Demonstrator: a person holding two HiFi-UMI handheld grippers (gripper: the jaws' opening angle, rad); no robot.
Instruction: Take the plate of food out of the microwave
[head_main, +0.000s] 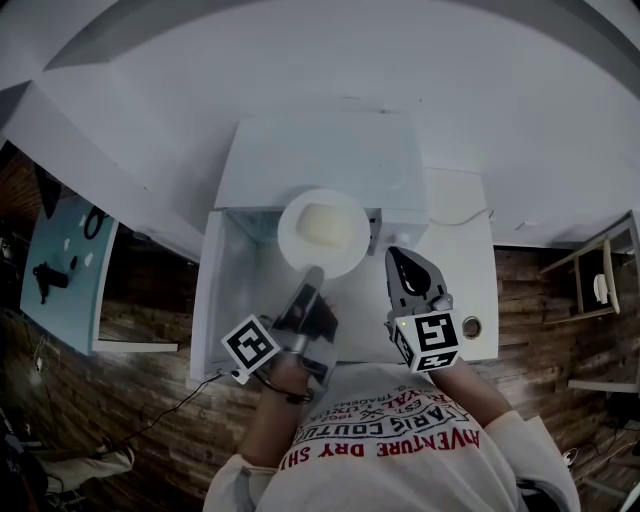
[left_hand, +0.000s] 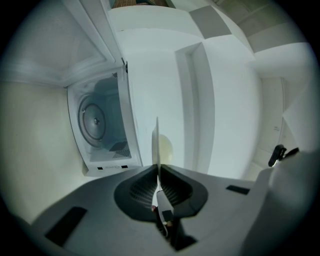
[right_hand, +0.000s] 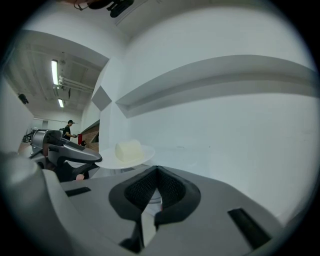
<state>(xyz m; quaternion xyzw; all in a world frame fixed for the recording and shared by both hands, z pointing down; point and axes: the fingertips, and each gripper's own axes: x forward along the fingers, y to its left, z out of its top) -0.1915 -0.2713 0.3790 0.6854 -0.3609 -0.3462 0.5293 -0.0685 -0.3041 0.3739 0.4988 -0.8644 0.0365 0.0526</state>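
Nearest is the person's white printed T-shirt (head_main: 400, 440), with a gripper held out in front from each hand. The left gripper (head_main: 312, 276) (left_hand: 158, 172) has its jaws clamped on the near rim of a round white plate (head_main: 298, 228) (left_hand: 156, 142) (right_hand: 107, 160). Its own view shows that plate edge-on between the jaws. A pale, cream-coloured block of food (head_main: 330, 228) (right_hand: 129, 149) sits on the middle of the plate. The right gripper (head_main: 398, 256) (right_hand: 156, 170) hangs just beside the plate's right edge without touching it. Its jaws are pressed together with nothing between them.

The plate is held roughly level, outside the oven, above the white desk (head_main: 470, 270) and just in front of the boxy white microwave (head_main: 320, 150) (left_hand: 127, 150). In the left gripper view the microwave's cavity stands open, with the round glass turntable (left_hand: 94, 120) bare inside. Behind the microwave rises a plain white wall (head_main: 400, 60).
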